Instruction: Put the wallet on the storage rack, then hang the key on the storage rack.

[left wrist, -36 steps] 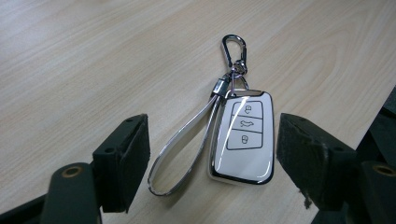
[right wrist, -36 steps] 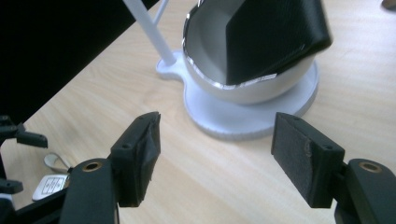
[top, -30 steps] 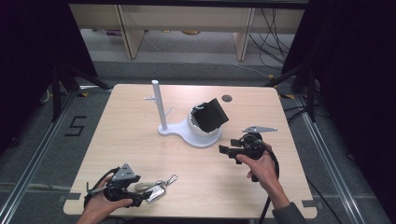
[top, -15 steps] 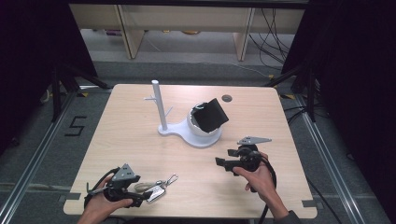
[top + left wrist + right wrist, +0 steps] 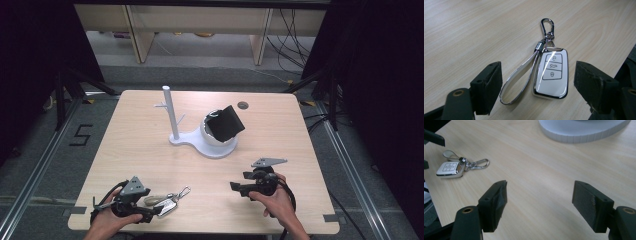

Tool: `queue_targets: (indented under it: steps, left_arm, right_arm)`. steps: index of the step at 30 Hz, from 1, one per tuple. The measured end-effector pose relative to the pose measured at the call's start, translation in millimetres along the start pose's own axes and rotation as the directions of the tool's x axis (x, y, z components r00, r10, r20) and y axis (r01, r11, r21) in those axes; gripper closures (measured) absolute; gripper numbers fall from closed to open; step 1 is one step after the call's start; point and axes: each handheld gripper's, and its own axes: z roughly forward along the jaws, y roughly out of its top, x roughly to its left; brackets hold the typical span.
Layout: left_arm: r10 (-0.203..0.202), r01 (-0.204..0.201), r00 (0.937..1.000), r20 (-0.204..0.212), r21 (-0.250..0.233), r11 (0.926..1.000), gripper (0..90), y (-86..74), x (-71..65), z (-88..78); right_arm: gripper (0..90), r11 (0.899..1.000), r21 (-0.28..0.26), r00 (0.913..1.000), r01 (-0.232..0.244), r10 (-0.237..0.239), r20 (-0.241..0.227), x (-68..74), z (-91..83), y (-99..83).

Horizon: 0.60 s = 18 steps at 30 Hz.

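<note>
Two hand-held grippers: both sat low over the near part of the wooden counter (image 5: 140, 145), one in each of the person's hands.
Left hand-held gripper (image 5: 537, 86): released, jaws spread wide with the key fob lying between them; neither jaw touched it. In the high view it sat at the near left corner (image 5: 150, 212), pointing right.
Right hand-held gripper (image 5: 540, 202): released, jaws wide apart over bare wood, grasping nothing. In the high view it sat at the near right (image 5: 235, 187), pointing left, with a grey plate on top.
Key fob (image 5: 552, 73): white with a chrome edge and three buttons, lying flat on the counter, button side up. In the high view it lay just beside the left jaws (image 5: 167, 206).
Strap (image 5: 517, 80): a pale loop joined to the fob's ring, lying flat beside the fob, close to one left jaw.
Clip (image 5: 547, 25): a chrome carabiner at the far end of the ring, pointing away from the left hand-held gripper.
Fob from the right gripper view (image 5: 450, 168): well apart from the right jaws, to the far left.
Stand (image 5: 172, 120): a white post with short pegs on a flat white base, upright near the counter's middle.
Bowl (image 5: 212, 136): white, on the same base, with a black block (image 5: 226, 122) tilted in it.
Hole (image 5: 243, 105): a small dark round spot near the far edge.
</note>
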Motion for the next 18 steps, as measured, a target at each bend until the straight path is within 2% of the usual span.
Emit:
queue_targets:
  steps: [2,4,5,6,8,9,10,11,12,13,14,15,18]
  left_arm:
    - [0.005,-0.005,1.0,-0.008,0.007,1.0,22.7,-0.3,0.1,0.0]
    - [0.01,-0.01,0.9999,-0.007,0.008,0.9999,22.8,-0.4,-0.7,0.4]
    - [0.005,-0.005,0.9999,-0.009,0.01,0.9999,22.7,-0.6,-1.0,1.0]
    - [0.005,-0.005,0.9999,-0.009,0.01,0.9999,22.8,-0.6,-1.0,1.0]
    - [0.013,-0.012,0.9999,-0.011,0.011,0.9999,22.7,-0.9,-1.2,0.3]
    - [0.003,-0.003,0.9999,-0.011,0.003,1.0,22.8,-0.8,-1.8,0.3]
    - [0.006,-0.006,1.0,-0.006,0.001,1.0,22.8,-0.6,-2.0,-0.6]
    - [-0.001,0.001,1.0,-0.008,-0.006,1.0,22.7,-0.2,-3.0,-0.8]
    - [-0.001,0.001,1.0,-0.008,-0.006,1.0,22.7,-0.2,-3.0,-0.8]
    - [0.023,-0.022,0.9996,-0.016,0.012,0.9997,22.7,1.2,-1.8,-1.7]
    - [0.01,-0.01,0.9999,-0.011,0.002,1.0,22.7,1.7,-3.5,-0.7]
    - [0.025,-0.025,0.9997,-0.007,0.009,0.9996,22.7,2.8,-3.4,-0.6]
    - [0.036,-0.036,0.9993,-0.005,0.005,0.9993,22.7,7.1,-6.4,-0.1]
  right_arm:
    - [29.1,1.0,0.009,1.0,-0.001,0.001,-0.004,3.4,1.5,-5.1]
    - [29.1,0.999,0.022,0.9997,0.025,-0.025,-0.002,5.1,2.1,-9.9]
    - [29.1,0.999,0.033,0.9999,-0.008,0.009,-0.014,9.6,2.1,-12.9]
    - [29.1,0.999,0.033,0.9999,-0.008,0.009,-0.014,9.6,2.1,-12.9]
    - [28.7,0.998,0.055,0.9998,0.021,-0.021,-0.001,12.6,1.6,-19.0]
    - [28.6,0.999,0.052,0.9998,0.012,-0.011,-0.018,14.1,2.3,-21.1]
    - [28.6,0.998,0.06,1.0,0.003,-0.003,-0.006,16.0,1.1,-22.5]
    - [28.5,0.998,0.057,0.9995,0.032,-0.032,-0.008,14.1,0.8,-23.4]
    - [28.5,0.998,0.057,0.9995,0.032,-0.032,-0.008,14.1,0.8,-23.4]
    - [28.4,0.997,0.056,0.9989,0.046,-0.045,-0.012,13.4,-0.9,-25.3]
    - [28.4,0.998,0.06,0.9997,0.023,-0.022,-0.008,15.4,-2.0,-26.3]
    - [28.4,0.998,0.067,0.9999,-0.004,0.005,-0.015,16.7,-2.8,-27.7]
    - [28.4,0.998,0.062,0.9999,-0.003,0.004,-0.011,16.5,-5.1,-32.5]
